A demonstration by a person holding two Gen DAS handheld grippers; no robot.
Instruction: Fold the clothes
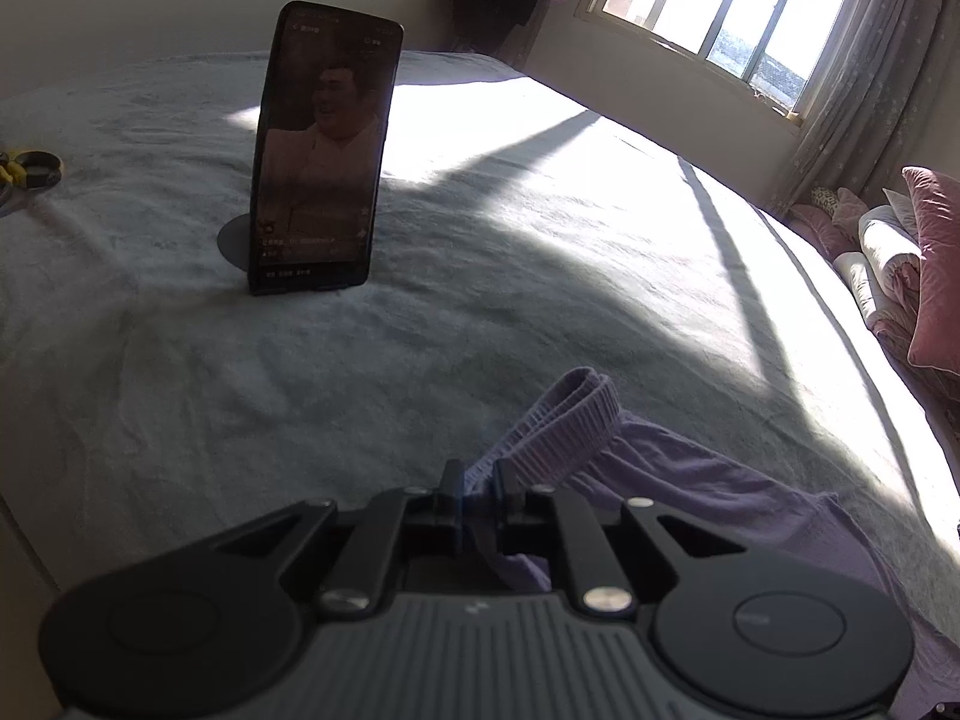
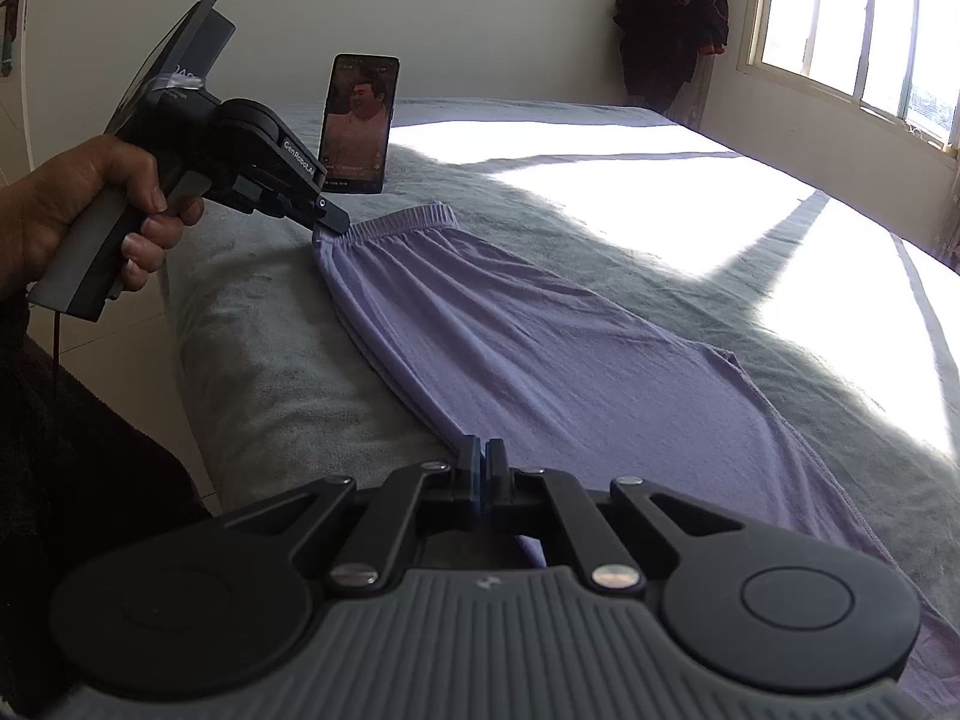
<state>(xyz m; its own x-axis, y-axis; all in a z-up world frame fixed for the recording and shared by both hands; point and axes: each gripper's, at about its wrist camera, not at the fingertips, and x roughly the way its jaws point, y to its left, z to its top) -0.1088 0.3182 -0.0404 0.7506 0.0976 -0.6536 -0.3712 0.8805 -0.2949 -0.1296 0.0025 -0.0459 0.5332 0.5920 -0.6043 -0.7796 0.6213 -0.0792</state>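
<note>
Grey-green bed; lilac garment, propped phone, perhaps tape.

White lettering reading "GenRoboAI" runs along the black body of the left gripper, just in front of the phone. Small characters on the phone's screen are too blurred to read.

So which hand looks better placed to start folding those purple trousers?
Probably the left tool: it pinches the waistband corner of the purple trousers, free to carry over. The right tool grips the near edge midway, better as anchor.
</note>
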